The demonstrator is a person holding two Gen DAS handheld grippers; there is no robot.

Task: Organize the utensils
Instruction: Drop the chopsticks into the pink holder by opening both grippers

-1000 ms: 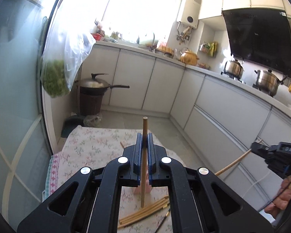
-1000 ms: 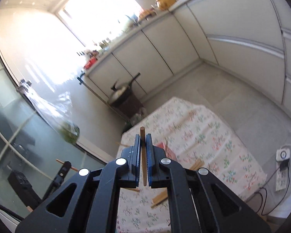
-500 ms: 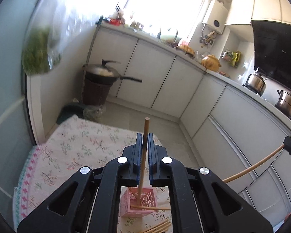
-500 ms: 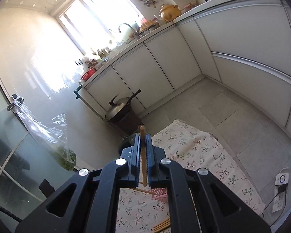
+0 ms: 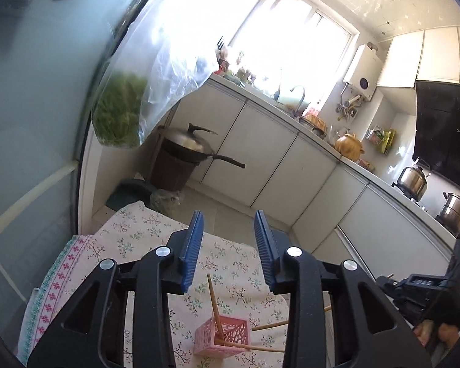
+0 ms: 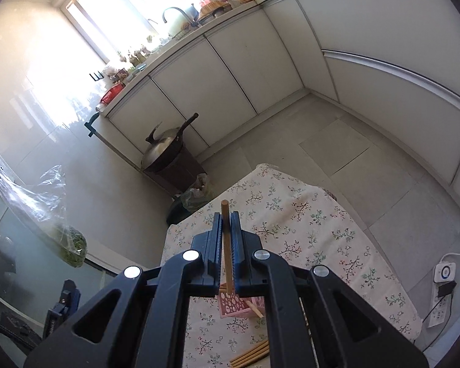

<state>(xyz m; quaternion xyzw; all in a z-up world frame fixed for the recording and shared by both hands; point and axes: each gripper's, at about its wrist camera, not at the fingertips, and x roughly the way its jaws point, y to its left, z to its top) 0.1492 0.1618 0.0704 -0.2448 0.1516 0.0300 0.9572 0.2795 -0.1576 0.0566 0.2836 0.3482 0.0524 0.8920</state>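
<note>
Fingers point(image 6: 240, 239) pinching chopstick point(image 6: 226, 245): right-wrist view only.

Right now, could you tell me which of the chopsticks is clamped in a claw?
The chopstick upright in the shut right claw. The one leaning in the pink basket sits free below the opening left claw; others lie on the tablecloth.

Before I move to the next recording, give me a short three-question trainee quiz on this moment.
1. True or false: the right gripper is shut on a chopstick.
2. What is between the jaws of the left gripper? A) a chopstick B) nothing C) a spoon
3. Fill in: one chopstick stands tilted in the pink ____ on the floral tablecloth.

Key: 1 true; 2 B, its jaws are opening with nothing between them; 3 basket.
</note>
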